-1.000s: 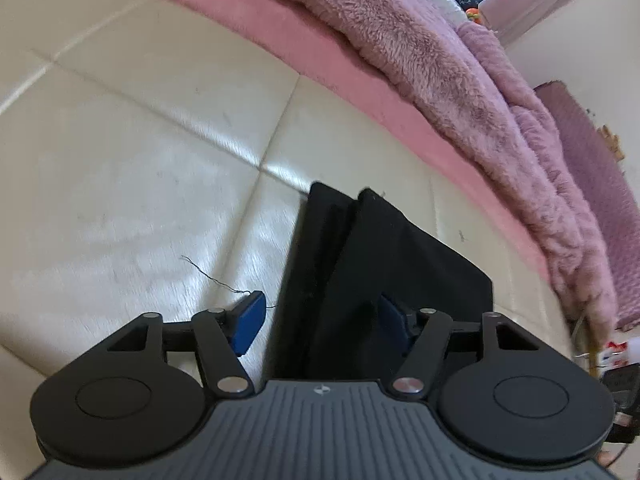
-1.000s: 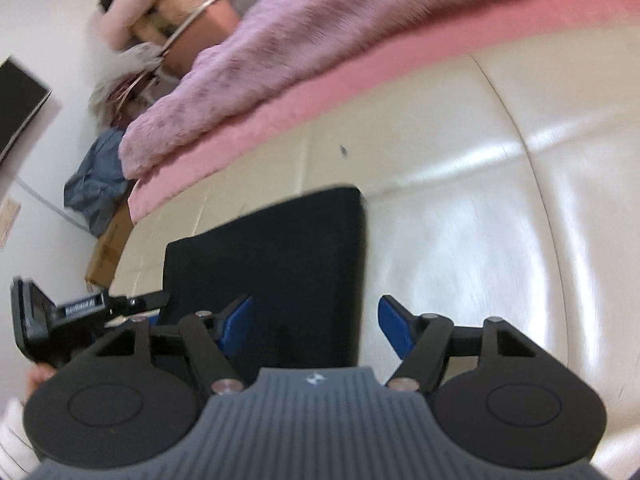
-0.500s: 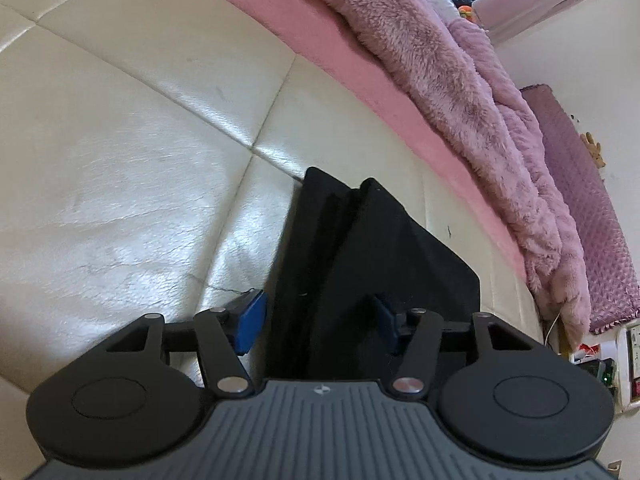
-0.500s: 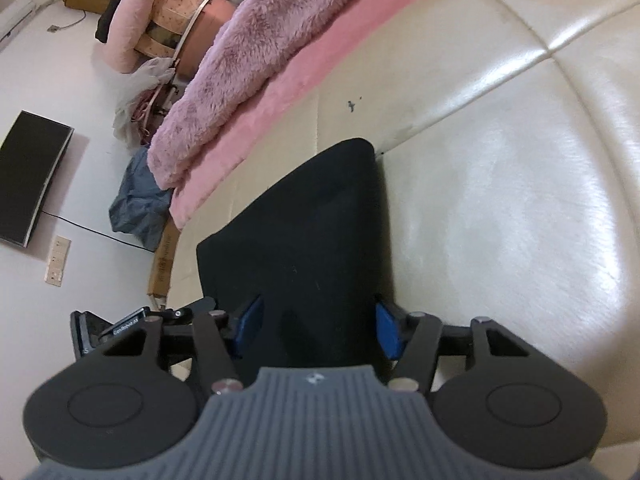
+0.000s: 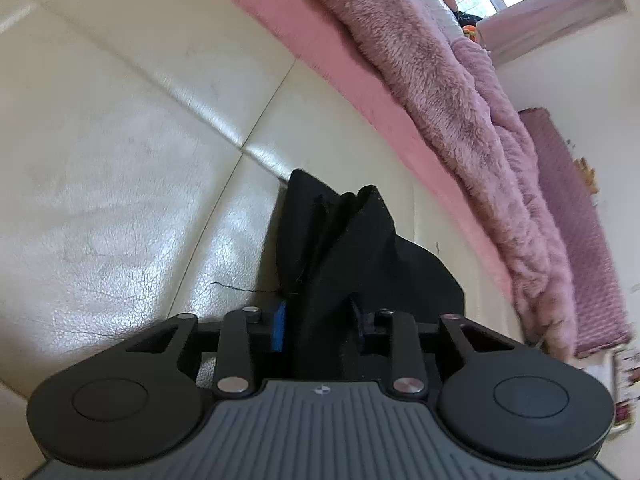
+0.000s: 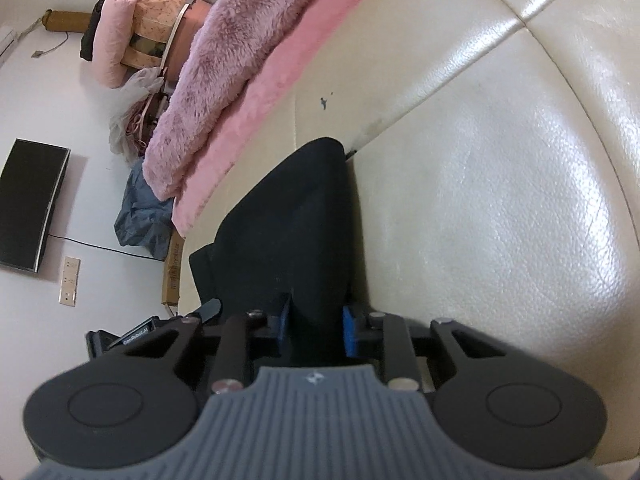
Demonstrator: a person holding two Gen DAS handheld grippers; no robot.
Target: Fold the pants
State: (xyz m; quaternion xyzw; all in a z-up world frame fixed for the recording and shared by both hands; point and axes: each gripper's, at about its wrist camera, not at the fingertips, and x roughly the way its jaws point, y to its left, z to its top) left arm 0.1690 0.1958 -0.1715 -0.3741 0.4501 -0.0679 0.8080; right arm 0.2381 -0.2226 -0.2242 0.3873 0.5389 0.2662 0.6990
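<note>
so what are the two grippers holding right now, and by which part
Both are closing on the folded black fabric pants: the left gripper on the bunched layers at its near edge, the right gripper on the near edge at the other side.

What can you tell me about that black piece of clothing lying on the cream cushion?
The black pants look like soft matte cloth, already folded into a narrow layered strip. They lie on the glossy cream leather cushion, near the pink fluffy blanket. In the left view the layers at the far end fan apart, and a loose thread trails from one edge. The left claw and right claw are each closing on a near edge, with cloth bunched between the blue pads.
</note>
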